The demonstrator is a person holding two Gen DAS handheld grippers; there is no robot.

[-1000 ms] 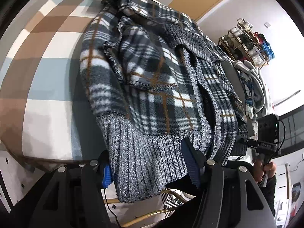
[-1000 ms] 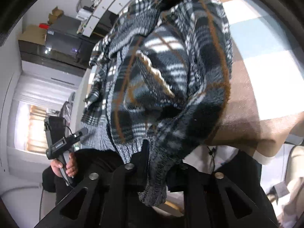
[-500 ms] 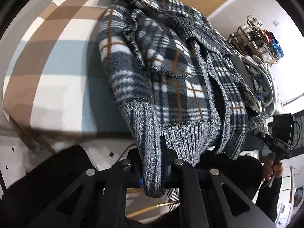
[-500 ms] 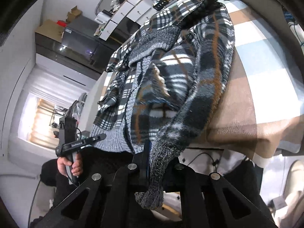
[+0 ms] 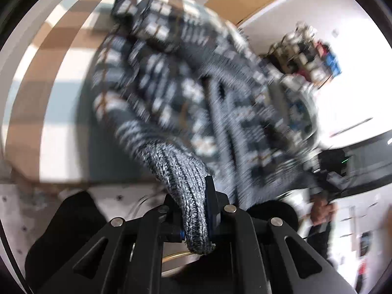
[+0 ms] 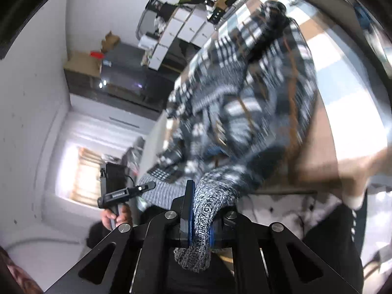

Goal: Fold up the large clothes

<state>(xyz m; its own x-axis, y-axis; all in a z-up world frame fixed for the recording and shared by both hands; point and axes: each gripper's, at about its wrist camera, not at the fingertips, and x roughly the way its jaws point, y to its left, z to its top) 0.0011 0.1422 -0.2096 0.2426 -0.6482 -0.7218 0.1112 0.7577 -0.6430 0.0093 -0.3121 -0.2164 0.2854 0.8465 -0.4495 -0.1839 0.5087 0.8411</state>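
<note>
Black two-finger left gripper (image 5: 196,210) is pinching w/ jaws clamped; black two-finger right gripper (image 6: 202,210) likewise. Person's bare hands (image 6: 117,216) are gripping both handles.

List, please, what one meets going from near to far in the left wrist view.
left gripper shut on the grey knit hem → plaid jacket → checked bedcover.

- A lived-in home room, likely a bedroom; bed with checked sheet (image 5: 56,112)
- White drawer unit (image 6: 186,27); cluttered rack (image 5: 308,49); cardboard boxes (image 6: 83,61)
- Curtained bright window (image 6: 85,169)
</note>
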